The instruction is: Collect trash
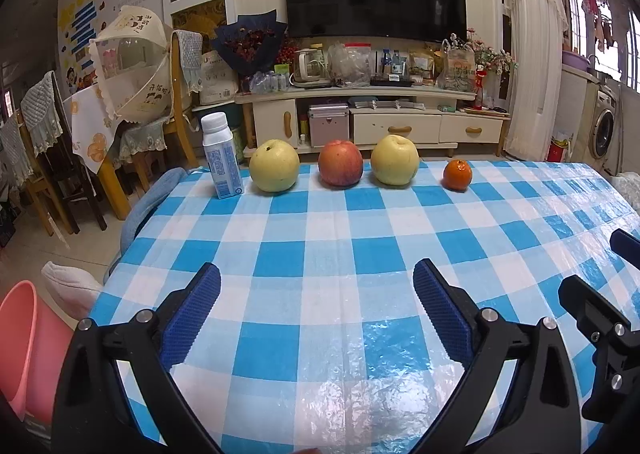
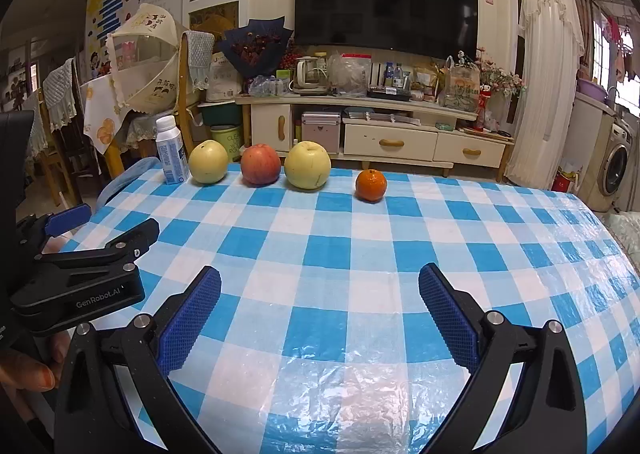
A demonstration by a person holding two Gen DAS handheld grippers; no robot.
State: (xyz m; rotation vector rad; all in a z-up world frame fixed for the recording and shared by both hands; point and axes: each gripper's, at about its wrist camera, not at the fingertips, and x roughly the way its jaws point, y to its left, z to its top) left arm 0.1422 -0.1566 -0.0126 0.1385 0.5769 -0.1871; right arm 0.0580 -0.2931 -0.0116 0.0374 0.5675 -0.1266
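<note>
A white and blue drink bottle (image 1: 222,157) (image 2: 172,152) stands upright at the far left edge of the blue checked table (image 1: 320,238) (image 2: 460,246). To its right lie a yellow pear (image 1: 274,165) (image 2: 208,162), a red apple (image 1: 340,163) (image 2: 260,165), a second pear (image 1: 395,160) (image 2: 307,165) and a small orange (image 1: 457,174) (image 2: 371,185) in a row. My left gripper (image 1: 316,294) and right gripper (image 2: 320,294) hover open and empty over the near half of the table, far from the row.
A pink bin (image 1: 24,346) stands on the floor left of the table, beside a pale cushion (image 1: 70,288). Each gripper shows at the edge of the other's view, the right gripper (image 1: 608,266) and the left gripper (image 2: 104,226). Chairs and a TV cabinet stand beyond.
</note>
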